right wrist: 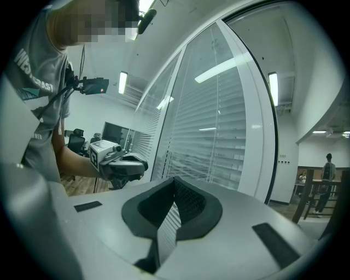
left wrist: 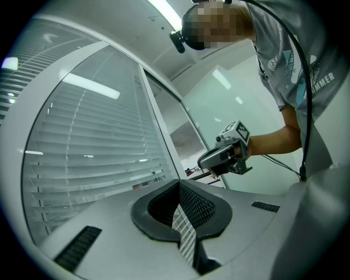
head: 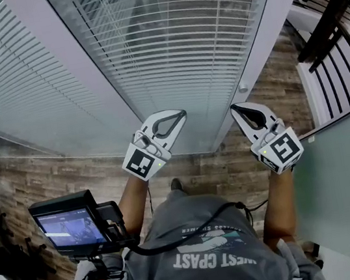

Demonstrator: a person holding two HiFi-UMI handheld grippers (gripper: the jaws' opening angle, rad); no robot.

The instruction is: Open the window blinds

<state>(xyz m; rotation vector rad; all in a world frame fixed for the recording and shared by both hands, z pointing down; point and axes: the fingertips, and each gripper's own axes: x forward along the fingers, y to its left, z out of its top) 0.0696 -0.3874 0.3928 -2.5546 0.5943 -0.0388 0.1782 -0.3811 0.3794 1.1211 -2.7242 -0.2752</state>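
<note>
- Two wide panels of blinds (head: 174,50) hung lowered ahead of the person, slats flat and apparently behind glass. A push at them would likely have met the pane, not the slats.
- One white frame (head: 268,35) ran beside the nearer panel, and a gripper swung wide could have knocked it.
- Both grippers were raised short of the blinds, touching nothing. The left gripper (head: 181,112) and right gripper (head: 235,108) each had jaws pressed together and empty. Left that way, neither could have taken hold of any control.
- One small round knob (head: 242,88) sat on the frame near the right gripper. Whether it worked the blinds could not be told, and pads might have slipped off it.
</note>
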